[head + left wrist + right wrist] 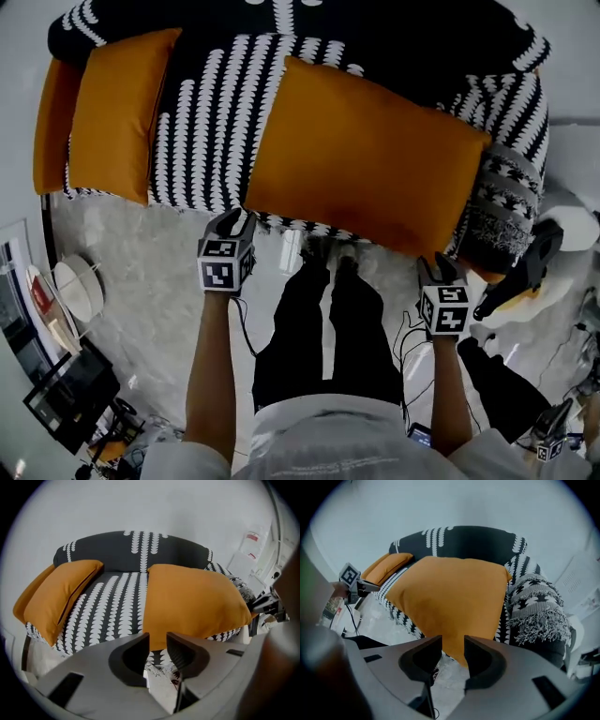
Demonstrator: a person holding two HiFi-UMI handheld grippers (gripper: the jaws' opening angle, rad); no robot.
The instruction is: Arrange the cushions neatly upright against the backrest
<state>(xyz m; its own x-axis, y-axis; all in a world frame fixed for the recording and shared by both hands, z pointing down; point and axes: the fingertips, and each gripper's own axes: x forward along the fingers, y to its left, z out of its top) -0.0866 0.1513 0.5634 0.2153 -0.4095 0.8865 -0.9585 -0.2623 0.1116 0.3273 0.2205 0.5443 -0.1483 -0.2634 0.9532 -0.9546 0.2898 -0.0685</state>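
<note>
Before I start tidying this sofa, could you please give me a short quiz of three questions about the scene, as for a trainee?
1. True or false: the large orange cushion stands upright against the backrest.
2. What drapes over the end of the sofa at the head view's right? A) a fringed patterned throw B) a folded towel C) a jacket
3. Fill in: the jaws of the left gripper and the right gripper are both ____, with nothing between them.

Key: 1 false, it lies tilted, overhanging the sofa's front edge; 2 A; 3 open.
</note>
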